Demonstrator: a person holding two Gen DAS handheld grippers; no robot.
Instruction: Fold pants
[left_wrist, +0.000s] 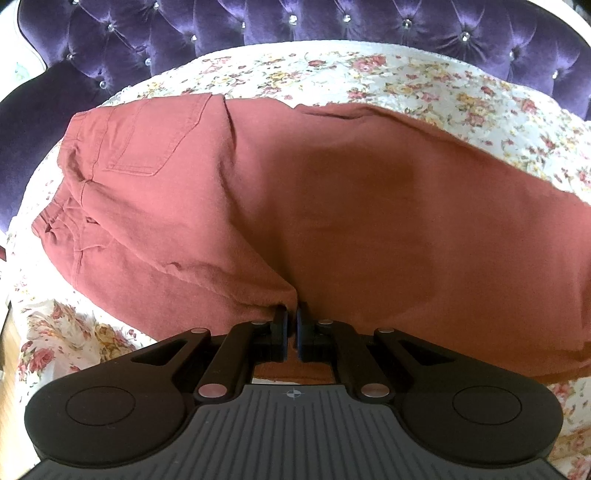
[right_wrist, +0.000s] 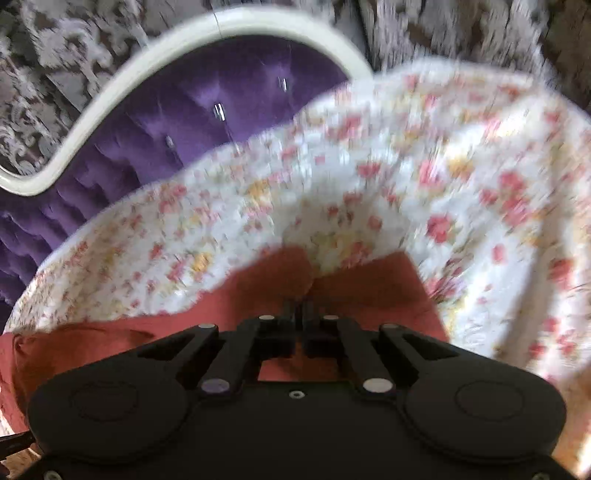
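Rust-red pants (left_wrist: 295, 206) lie spread on a floral bedspread (left_wrist: 406, 77), waistband and back pocket at the left. My left gripper (left_wrist: 292, 314) is shut on a fold of the pants' near edge. In the blurred right wrist view, my right gripper (right_wrist: 300, 306) is shut on the red pants fabric (right_wrist: 362, 284), pinching it near the cloth's end, with the floral bedspread (right_wrist: 369, 166) beyond.
A purple tufted headboard (left_wrist: 295, 26) with a white frame (right_wrist: 110, 110) stands behind the bed. Patterned wallpaper (right_wrist: 55, 55) shows beyond it. The bed edge and wooden floor (left_wrist: 7, 343) show at the left.
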